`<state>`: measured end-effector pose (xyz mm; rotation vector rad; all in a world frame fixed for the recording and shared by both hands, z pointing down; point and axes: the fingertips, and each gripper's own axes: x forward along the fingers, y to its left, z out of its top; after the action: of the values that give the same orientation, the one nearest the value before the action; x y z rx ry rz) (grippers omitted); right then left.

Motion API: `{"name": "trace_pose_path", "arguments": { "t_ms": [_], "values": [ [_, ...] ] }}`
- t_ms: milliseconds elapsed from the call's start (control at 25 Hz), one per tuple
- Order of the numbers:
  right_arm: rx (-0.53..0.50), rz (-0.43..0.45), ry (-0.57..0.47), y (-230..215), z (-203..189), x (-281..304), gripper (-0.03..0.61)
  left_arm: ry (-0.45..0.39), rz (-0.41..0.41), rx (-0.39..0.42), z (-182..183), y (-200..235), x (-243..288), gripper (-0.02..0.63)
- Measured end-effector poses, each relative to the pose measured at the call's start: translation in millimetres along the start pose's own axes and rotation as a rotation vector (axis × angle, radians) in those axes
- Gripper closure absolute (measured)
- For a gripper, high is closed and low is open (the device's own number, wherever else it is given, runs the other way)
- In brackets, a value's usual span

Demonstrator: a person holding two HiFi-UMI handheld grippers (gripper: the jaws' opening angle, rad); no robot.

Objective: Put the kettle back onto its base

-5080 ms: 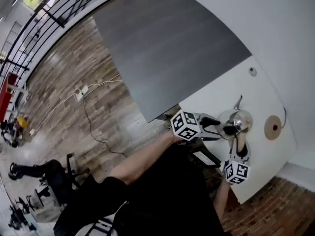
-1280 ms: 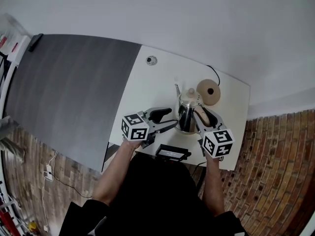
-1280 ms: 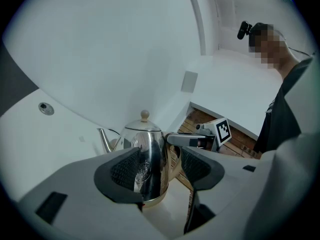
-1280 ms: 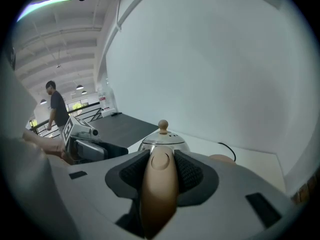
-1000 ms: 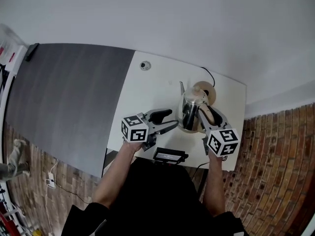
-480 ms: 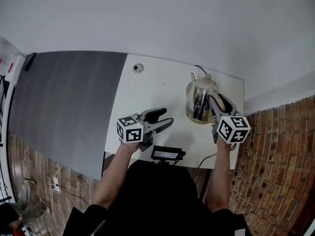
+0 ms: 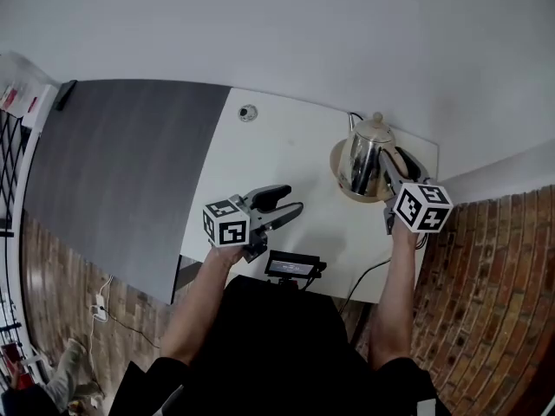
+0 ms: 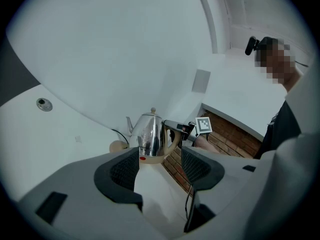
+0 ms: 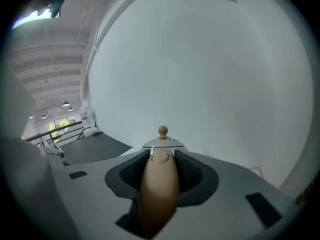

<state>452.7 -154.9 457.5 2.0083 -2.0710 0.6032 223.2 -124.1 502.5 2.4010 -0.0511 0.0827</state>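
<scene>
A white table stands against a plain white wall, with a dark grey surface joined to its left side. The floor is brick on the right and wood planks on the left. A small round fitting sits in the table's far left part, a black device is at the near edge, and a cable runs off the near right. The kettle stands upright at the far right corner of the table. The right gripper is clamped on its handle, while the left gripper hovers over the middle of the table, jaws apart with nothing between them. The left gripper view alone shows the kettle from the side, with a red dot on its tan lower band and the tan base peeking out at its left; whether the kettle is fully seated cannot be told. The right gripper view alone shows both pads pressed against the tan handle, the lid knob just beyond, and railings and ceiling lights far off on the left.
</scene>
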Motion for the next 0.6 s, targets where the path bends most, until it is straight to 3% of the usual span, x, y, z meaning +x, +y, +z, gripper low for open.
{"name": "trace_pose_path", "arguments": {
  "t_ms": [320,600],
  "values": [
    [-0.002,0.032,-0.006,-31.0,15.3,24.5,0.423,-0.046,0.083,-0.008,-3.9,2.7,-6.6,0.331],
    [-0.01,0.017,-0.012,-41.9,32.0,46.9,0.423,-0.072,0.073,-0.016,6.9,7.6,-2.5,0.331]
  ]
}}
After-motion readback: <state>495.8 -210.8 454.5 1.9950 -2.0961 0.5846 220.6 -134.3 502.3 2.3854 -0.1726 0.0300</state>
